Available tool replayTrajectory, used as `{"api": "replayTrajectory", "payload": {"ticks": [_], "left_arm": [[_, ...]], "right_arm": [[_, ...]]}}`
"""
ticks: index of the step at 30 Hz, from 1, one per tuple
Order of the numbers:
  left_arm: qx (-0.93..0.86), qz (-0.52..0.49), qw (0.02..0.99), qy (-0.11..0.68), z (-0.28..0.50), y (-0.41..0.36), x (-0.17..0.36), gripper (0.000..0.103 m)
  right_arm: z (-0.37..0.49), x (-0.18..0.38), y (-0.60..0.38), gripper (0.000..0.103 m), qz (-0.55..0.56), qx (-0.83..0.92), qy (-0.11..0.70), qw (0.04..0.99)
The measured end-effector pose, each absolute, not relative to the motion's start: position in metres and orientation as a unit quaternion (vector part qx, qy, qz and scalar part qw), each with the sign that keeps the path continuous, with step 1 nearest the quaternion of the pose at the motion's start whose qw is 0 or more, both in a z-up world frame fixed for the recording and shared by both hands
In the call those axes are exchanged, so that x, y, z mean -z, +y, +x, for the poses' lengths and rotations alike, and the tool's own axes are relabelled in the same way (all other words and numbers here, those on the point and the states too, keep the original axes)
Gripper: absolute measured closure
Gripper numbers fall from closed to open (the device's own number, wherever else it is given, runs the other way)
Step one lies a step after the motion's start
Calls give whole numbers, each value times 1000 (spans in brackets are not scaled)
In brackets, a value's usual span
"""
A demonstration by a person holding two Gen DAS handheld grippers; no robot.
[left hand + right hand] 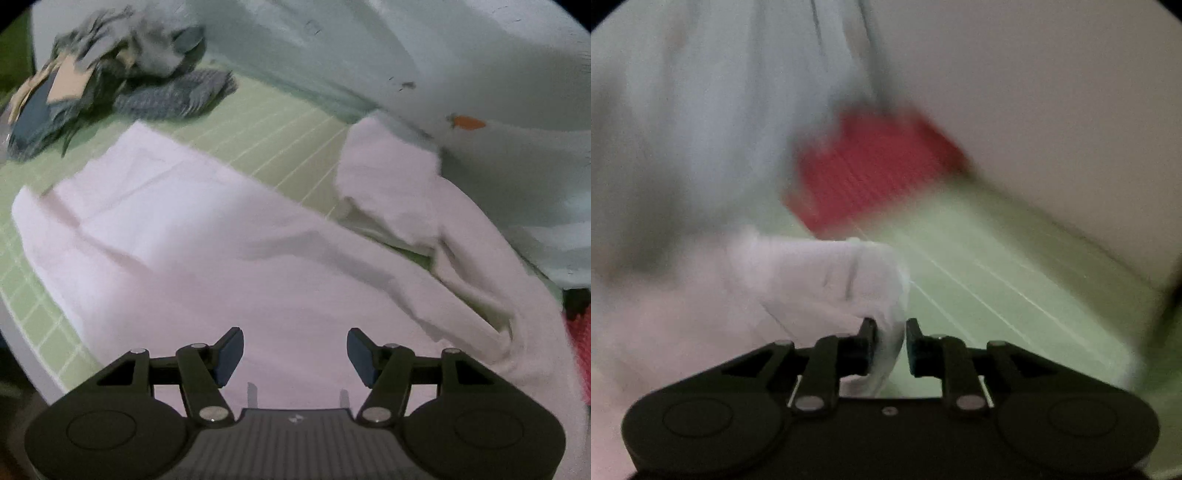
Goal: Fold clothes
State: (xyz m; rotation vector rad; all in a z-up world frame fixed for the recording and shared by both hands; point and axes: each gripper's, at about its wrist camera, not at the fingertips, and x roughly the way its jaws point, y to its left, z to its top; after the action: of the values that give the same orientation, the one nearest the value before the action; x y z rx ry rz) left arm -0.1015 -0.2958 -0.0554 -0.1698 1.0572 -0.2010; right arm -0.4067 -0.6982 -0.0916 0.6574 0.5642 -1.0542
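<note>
The left wrist view takes in the wide scene that the right one lacks: a pale green sheet with thin white grid lines, a light blue-white bedcover bunched along its far side with a small orange carrot print, and a heap of dark grey and blue clothes in the far left corner. The right wrist view is blurred and close, and alone shows a red textured item lying on the green sheet beyond the cloth. The white garment lies spread flat over the sheet, faintly pinkish in this light, with soft creases and one corner turned back on itself at the right. The left gripper hovers low over the garment's near part, its jaws spread wide with nothing between them. The right gripper has its jaws drawn in on a raised fold at the edge of the white garment, which humps up just ahead of the fingers.
</note>
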Motion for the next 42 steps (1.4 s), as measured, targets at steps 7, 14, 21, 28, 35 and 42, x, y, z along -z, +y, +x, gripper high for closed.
{"api": "replayTrajectory", "payload": {"ticks": [7, 14, 21, 28, 35, 42], "left_arm": [[63, -81, 862, 496, -98, -266, 51, 40], [30, -98, 868, 486, -71, -211, 42, 39], [42, -79, 864, 496, -23, -151, 45, 35], [90, -40, 854, 510, 25, -121, 68, 33], [115, 0, 817, 565, 42, -102, 96, 33], [105, 1, 798, 593, 23, -71, 108, 29]], "right_arm": [[-386, 96, -679, 29, 232, 527, 299, 761], [-334, 89, -640, 15, 182, 480, 307, 802], [-268, 100, -557, 15, 193, 394, 360, 823], [-207, 121, -477, 15, 204, 338, 400, 827], [-204, 138, -434, 15, 206, 347, 443, 801], [-218, 137, -414, 14, 203, 351, 461, 789]]}}
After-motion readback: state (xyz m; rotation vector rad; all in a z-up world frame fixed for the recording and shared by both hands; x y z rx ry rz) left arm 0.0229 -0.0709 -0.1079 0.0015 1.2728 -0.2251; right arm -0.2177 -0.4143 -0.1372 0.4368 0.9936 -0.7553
